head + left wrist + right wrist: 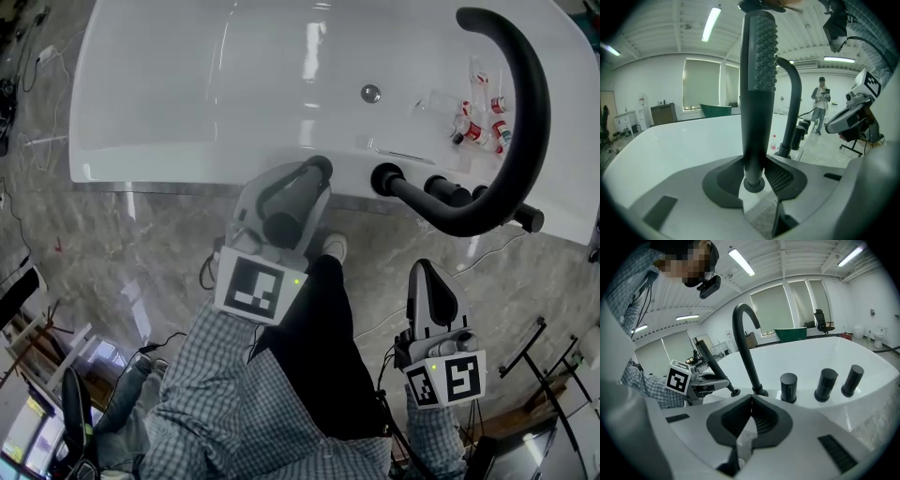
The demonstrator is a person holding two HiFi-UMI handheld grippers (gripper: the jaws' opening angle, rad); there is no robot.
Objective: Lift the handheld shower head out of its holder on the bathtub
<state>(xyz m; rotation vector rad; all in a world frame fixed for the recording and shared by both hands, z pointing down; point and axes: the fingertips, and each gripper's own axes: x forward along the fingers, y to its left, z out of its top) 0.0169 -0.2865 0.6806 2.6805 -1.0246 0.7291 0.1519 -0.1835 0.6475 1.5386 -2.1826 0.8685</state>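
Observation:
The black handheld shower head stands upright between the jaws of my left gripper, which is shut on its round handle; its studded face turns right. From above, the left gripper holds the shower head at the white bathtub's near rim. In the right gripper view the handle's lower end shows free beside the spout's base. I cannot make out the holder. My right gripper hangs over the floor short of the rim, jaws shut together on nothing.
A tall black curved spout rises from the rim, with three black knobs beside it. Small bottles lie inside the tub. A person stands far off. Cables and a chair base lie on the marble floor.

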